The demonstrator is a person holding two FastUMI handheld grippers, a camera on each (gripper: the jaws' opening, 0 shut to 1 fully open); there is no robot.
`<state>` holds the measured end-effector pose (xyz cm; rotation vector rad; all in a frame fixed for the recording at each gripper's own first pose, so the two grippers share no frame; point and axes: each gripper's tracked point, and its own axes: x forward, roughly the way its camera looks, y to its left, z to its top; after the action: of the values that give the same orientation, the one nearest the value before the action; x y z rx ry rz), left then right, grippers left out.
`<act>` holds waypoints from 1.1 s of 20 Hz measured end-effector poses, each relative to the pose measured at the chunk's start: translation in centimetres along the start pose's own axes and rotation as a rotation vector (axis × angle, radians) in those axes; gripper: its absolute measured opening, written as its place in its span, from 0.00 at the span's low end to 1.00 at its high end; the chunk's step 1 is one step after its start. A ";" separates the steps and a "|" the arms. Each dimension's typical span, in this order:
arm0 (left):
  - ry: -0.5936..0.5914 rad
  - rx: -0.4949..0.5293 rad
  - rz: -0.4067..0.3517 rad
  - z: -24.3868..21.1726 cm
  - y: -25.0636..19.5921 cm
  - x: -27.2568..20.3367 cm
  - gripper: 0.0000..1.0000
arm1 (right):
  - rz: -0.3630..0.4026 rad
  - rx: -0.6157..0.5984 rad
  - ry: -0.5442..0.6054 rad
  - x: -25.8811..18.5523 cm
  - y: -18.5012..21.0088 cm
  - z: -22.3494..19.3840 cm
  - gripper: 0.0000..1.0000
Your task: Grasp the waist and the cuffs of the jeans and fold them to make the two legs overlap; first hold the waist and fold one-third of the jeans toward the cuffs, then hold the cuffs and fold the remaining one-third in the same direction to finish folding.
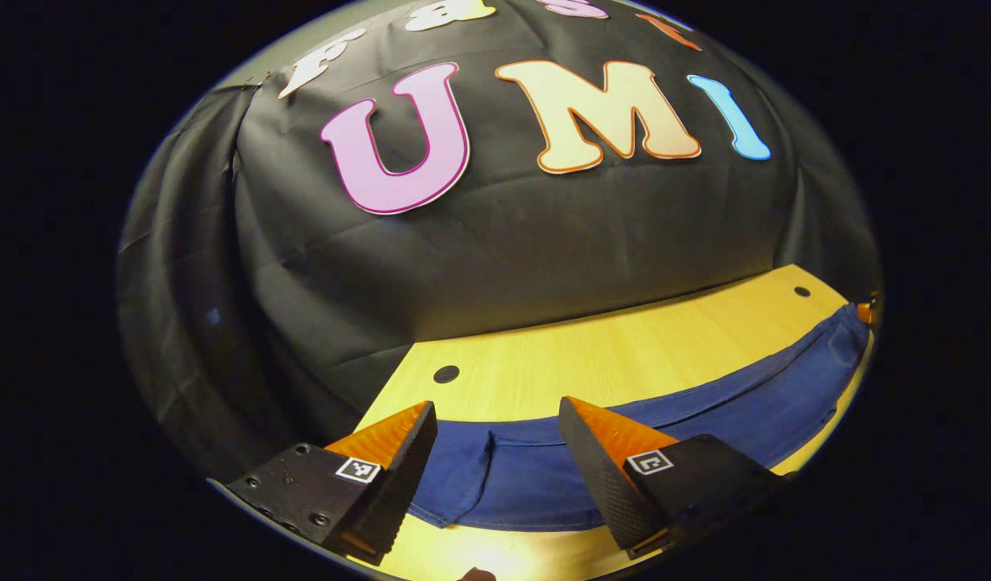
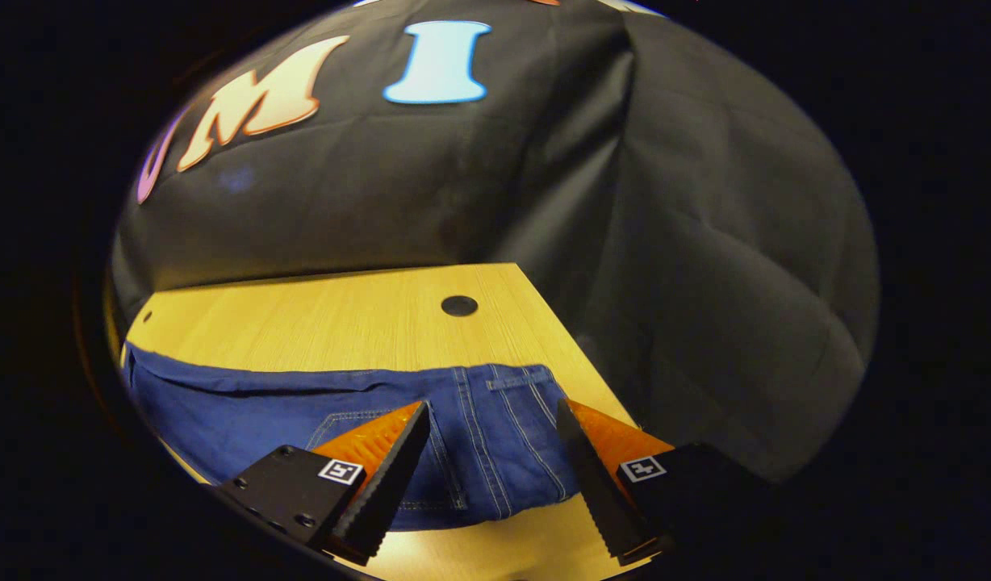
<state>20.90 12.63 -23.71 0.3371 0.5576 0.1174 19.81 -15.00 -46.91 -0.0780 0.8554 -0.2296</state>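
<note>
Left gripper view: the left gripper (image 1: pixel 497 452) is hovering low over the near edge of the bench (image 1: pixel 608 355), its fingers (image 1: pixel 399 476) standing well apart with nothing between them but a clear look down at the jeans (image 1: pixel 705 411). Framed in that gap is the cuff end (image 1: pixel 463 484), lying flat near the bench's left corner, with the leg running off along the near edge toward the far right. This pose is judged to be a line-up for seizing the cuffs, since the opening is straddling the cloth's end and not yet touching it. A dark round hole (image 1: pixel 446 374) in the benchtop is sitting just beyond the cuff.

Right gripper view: the right gripper (image 2: pixel 492 452) is likewise holding its fingers (image 2: pixel 386 484) spread and empty, aimed at the waist end (image 2: pixel 503 436) of the jeans (image 2: pixel 261 403), where the belt loops, seams and a stitched pocket are showing. The waist is lying by the bench's right edge (image 2: pixel 580 355), near a second hole (image 2: pixel 459 306). With one tool at each end, the garment is judged to be laid out lengthwise for the first fold, which has not yet begun.

Writing: small square black-and-white markers (image 1: pixel 358 470) are riding on each finger block; no brand or label on the jeans can be read.
</note>
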 end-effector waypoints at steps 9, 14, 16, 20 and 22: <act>0.006 -0.077 0.026 -0.2 1.2 -1.4 0.95 | -0.154 0.168 0.163 2.5 -6.0 -6.2 1.00; 0.020 -0.064 0.029 -0.5 1.0 -1.5 0.95 | -0.086 0.344 0.229 2.6 -4.7 -6.6 0.95; 0.022 -0.062 0.026 -0.5 0.7 -1.5 0.95 | -0.048 0.326 0.227 2.7 -3.9 -6.4 0.65; 0.036 -0.056 0.018 -0.8 0.1 -1.4 0.95 | -0.032 0.294 0.210 2.5 -4.3 -5.7 0.06; 0.051 -0.062 0.015 -1.2 0.0 -1.6 0.95 | -0.046 0.319 0.195 3.0 -4.8 -5.6 0.05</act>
<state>18.86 12.66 -23.89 0.2788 0.6010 0.1578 16.66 -20.20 -51.98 0.2259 1.0018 -0.4190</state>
